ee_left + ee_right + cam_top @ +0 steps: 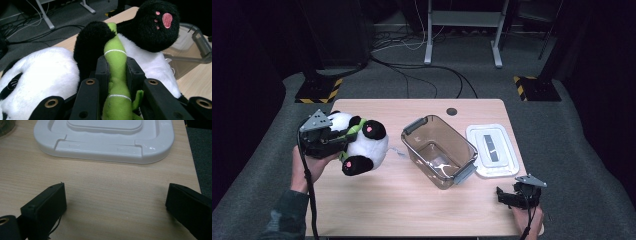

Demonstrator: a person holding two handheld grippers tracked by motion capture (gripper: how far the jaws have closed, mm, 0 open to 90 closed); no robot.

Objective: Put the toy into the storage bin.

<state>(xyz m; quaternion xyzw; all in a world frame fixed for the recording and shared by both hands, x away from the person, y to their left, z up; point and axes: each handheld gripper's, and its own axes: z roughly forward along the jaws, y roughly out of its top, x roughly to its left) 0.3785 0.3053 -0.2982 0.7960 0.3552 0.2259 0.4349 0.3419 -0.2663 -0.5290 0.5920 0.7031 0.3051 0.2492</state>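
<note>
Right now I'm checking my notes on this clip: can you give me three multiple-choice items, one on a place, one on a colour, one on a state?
1. Where does the white lid lie?
A. on the container
B. on the table beside the container
C. on the floor

2. What colour is the stalk gripped by the left tool?
A. green
B. red
C. blue

3. How does the right tool stand?
A. shut on the lid
B. shut on the panda
C. open, holding nothing

Key: 1 B, it lies flat next to the clear container. 2 A, the plush stalk of the panda toy is green. 3 C, its jaws stand apart over bare table.
</note>
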